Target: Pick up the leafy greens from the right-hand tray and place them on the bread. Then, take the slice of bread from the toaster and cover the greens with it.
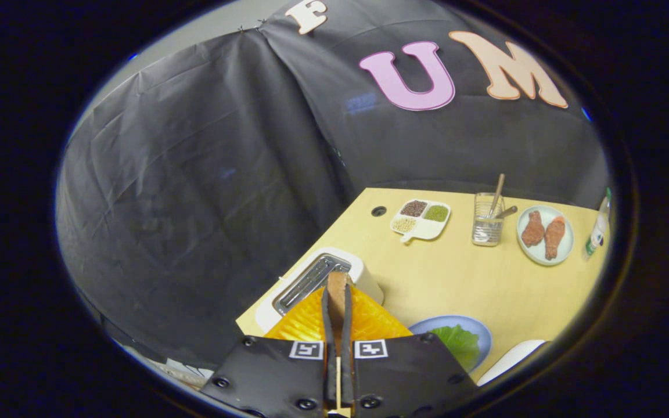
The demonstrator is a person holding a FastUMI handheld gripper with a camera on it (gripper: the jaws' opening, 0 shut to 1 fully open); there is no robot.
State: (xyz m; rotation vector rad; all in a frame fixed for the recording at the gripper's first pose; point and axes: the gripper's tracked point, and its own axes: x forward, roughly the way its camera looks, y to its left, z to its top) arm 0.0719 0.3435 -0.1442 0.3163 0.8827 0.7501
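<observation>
My claw [338,290] is clamped on a slice of bread [337,288], both fingers [327,325] pressed flat against its thin brown faces so that its rounded top edge stands upright just past their tips. I read the slice as lifted clear above the toaster [318,277], a smooth white box with rounded corners whose metal-lined slot lies just beyond and below the bread. The toaster sits at the near corner of a pale wooden table [456,278], close to the table's left edge, beyond which hangs only creased black cloth. Just beside the fingers, to the right, I see a round light-blue plate [479,331] carrying the crinkled leafy greens [456,342]; whether bread lies under them I cannot tell. A white rounded rim [509,360] shows further right. Toward the far edge, well apart from the claw, stand a white divided tray [421,219] of grainy fillings, a clear glass [487,220] holding wooden utensils, a pale plate [545,235] with two reddish-brown pieces, and a small bottle [596,232]. The broad middle of the tabletop between toaster and these items lies open.
</observation>
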